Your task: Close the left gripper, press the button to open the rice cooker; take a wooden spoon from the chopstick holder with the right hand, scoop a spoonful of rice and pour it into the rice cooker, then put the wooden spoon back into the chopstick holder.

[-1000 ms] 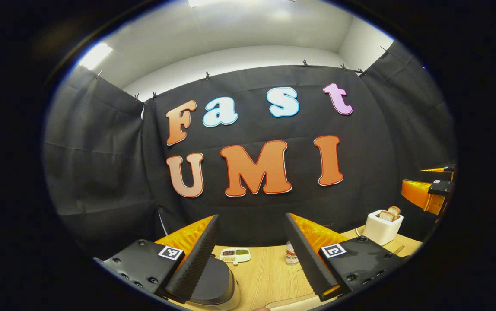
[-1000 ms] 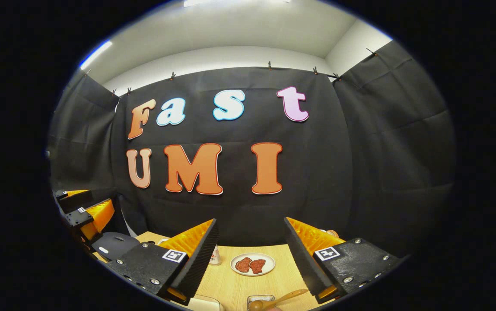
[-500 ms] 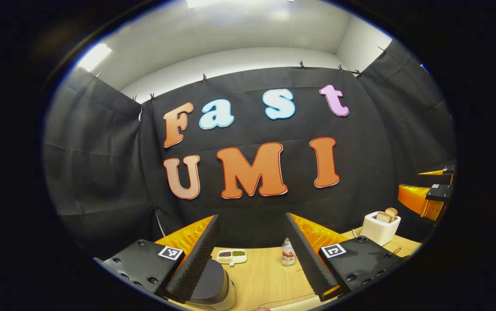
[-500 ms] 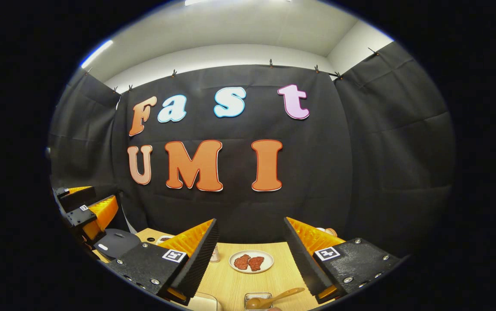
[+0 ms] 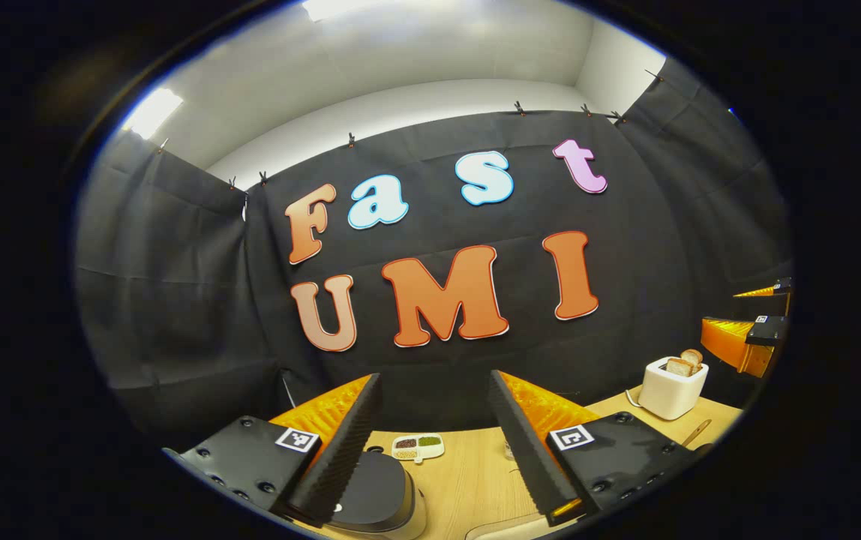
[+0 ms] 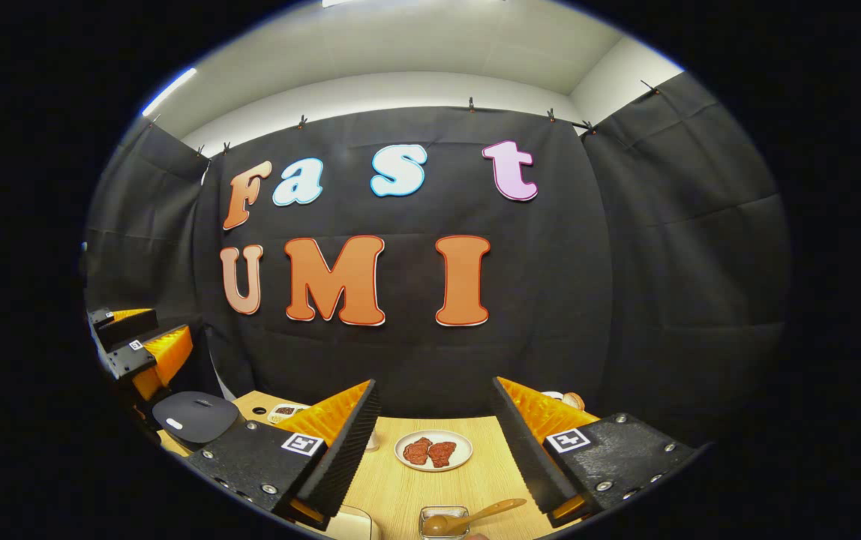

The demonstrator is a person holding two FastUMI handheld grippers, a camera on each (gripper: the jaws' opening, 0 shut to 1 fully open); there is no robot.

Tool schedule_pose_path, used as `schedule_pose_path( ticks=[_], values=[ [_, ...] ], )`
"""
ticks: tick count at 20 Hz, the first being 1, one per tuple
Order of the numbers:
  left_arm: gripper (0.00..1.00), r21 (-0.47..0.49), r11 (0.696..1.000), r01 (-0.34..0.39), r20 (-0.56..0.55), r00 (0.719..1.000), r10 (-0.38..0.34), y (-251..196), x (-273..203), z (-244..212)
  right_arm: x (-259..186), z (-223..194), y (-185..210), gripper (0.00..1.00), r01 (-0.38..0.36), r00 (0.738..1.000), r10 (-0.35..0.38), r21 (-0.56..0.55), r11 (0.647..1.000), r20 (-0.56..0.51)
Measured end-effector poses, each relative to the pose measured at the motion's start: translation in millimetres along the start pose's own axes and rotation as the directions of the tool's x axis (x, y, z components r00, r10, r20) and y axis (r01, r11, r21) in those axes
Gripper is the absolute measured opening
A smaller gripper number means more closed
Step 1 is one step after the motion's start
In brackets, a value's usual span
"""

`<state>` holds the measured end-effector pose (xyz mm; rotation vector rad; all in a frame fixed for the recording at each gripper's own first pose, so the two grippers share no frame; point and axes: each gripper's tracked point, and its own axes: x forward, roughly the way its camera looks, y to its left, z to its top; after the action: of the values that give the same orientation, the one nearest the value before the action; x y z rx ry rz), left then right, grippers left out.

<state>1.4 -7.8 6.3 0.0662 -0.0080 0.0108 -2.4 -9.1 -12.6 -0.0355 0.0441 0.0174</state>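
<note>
In the left gripper view my left gripper (image 5: 434,375) stands open, nothing between its fingers. Below its left finger sits the rice cooker (image 5: 374,499), dark lid down. The right gripper view shows that cooker (image 6: 190,416) low at the left, under the left gripper (image 6: 153,349). My right gripper (image 6: 435,382) is open and holds nothing. Beneath it, at the bottom edge, a wooden spoon (image 6: 487,512) leans in a clear holder (image 6: 442,517), handle pointing right. The left gripper view catches the right gripper (image 5: 730,319) at the far right.
On the wooden table (image 5: 468,480) are a small divided dish of beans (image 5: 417,446) and a white toaster with bread (image 5: 670,386). A plate with two meat pieces (image 6: 433,451) lies ahead of my right gripper. A white rim (image 6: 348,525) shows at the bottom.
Both cameras have dipped slightly, so more of the table, cooker and spoon holder shows. The left view has rolled a little. Both grippers stay open.
</note>
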Motion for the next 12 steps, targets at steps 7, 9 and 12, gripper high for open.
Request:
schedule_pose_path(
  ticks=[7, 9, 12],
  values=[
    [0.09, -0.054, 0.998, -0.038, -0.123, 0.992, 0.031, 22, 21, -24, 6, -12, -3, 0.88, 0.01, 1.0, -0.01, 0.003, 1.0, -0.024],
    [0.04, -0.115, 0.991, -0.068, -0.22, 0.975, 0.042, 47, 27, -40, 8, -15, -4, 0.88, 0.012, 0.999, -0.012, 0.001, 1.0, -0.033],
    [0.05, -0.143, 0.98, -0.14, -0.443, 0.894, 0.064, 83, 36, -92, 8, -17, -11, 0.93, 0.029, 0.999, -0.03, -0.017, 0.999, -0.031]
  ],
)
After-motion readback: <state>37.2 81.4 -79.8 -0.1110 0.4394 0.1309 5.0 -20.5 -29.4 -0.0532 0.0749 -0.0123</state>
